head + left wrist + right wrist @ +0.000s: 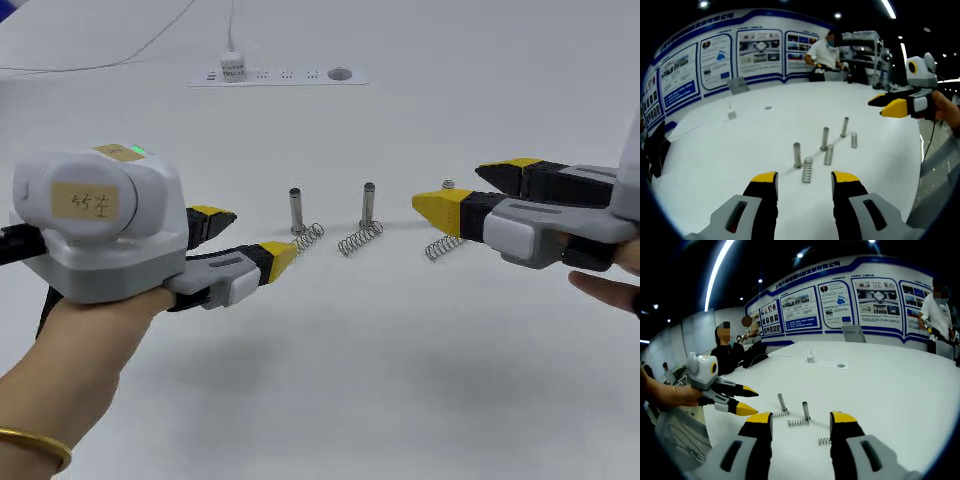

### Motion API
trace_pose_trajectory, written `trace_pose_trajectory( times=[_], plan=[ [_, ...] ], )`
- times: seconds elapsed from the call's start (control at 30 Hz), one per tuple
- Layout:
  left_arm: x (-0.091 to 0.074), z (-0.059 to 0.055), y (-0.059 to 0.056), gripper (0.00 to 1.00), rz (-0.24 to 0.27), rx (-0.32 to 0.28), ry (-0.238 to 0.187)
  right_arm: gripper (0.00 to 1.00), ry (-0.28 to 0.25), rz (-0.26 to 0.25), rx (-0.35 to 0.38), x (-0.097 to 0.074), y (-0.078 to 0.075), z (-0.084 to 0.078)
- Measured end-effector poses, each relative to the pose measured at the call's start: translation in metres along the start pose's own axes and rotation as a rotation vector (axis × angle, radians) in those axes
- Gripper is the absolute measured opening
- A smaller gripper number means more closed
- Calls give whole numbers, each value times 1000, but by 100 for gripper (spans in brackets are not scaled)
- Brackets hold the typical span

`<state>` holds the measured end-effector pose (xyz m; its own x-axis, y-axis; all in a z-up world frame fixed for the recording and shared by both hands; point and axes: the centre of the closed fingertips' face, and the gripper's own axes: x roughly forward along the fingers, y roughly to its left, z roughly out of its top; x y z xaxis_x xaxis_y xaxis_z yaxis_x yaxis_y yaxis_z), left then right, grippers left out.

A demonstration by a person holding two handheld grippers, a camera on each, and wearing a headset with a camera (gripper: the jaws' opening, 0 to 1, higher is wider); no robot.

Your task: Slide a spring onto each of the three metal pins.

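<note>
Head view: three pins stand upright in a row across the white table (350,390). They are the left pin (296,209), the middle pin (368,202) and the right pin (448,184), the last partly hidden behind a jaw of the right gripper (445,187). No pin carries a spring, so none of the three placements is judged done.

Three springs lie on their sides on the table, each just beside the foot of its pin on the near side: the left spring (309,237), the middle spring (360,238) and the right spring (443,247). Each spring's long axis is level and slants from near-left to far-right, crosswise to the upright pins.

The left gripper (266,231) hovers over the table with its jaws spread wide and nothing between them. The left spring lies just to the right of its tips. The right gripper points in from the right, its jaws also wide apart and empty, with the right spring just on the near side of its tips.

Left gripper view: the left spring lies straight ahead, centred on the gap between the jaws. Its axis points almost along the line of approach, so the jaws would close across the coils.

By this layout the left gripper is nearer the left spring and the right gripper nearer the right spring. The middle spring lies about between the two. Any spring picked up would probably have to be turned from level to upright before it could drop over a pin's top. A power strip (275,75) lies at the far side of the table, well apart from the work.
</note>
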<state>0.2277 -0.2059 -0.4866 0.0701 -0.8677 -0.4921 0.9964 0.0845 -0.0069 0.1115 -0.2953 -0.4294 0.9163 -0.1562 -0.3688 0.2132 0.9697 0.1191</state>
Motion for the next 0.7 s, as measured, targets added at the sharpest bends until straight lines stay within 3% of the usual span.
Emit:
trace_pose_trajectory(
  times=[0.2,0.7],
  plan=[
    [15,-12,1,39,-13,21,42,47,8,6,18,1,2,-10],
    [36,-32,1,26,-48,33,93,45,28,-2,63,2,-2,-19]
  ],
)
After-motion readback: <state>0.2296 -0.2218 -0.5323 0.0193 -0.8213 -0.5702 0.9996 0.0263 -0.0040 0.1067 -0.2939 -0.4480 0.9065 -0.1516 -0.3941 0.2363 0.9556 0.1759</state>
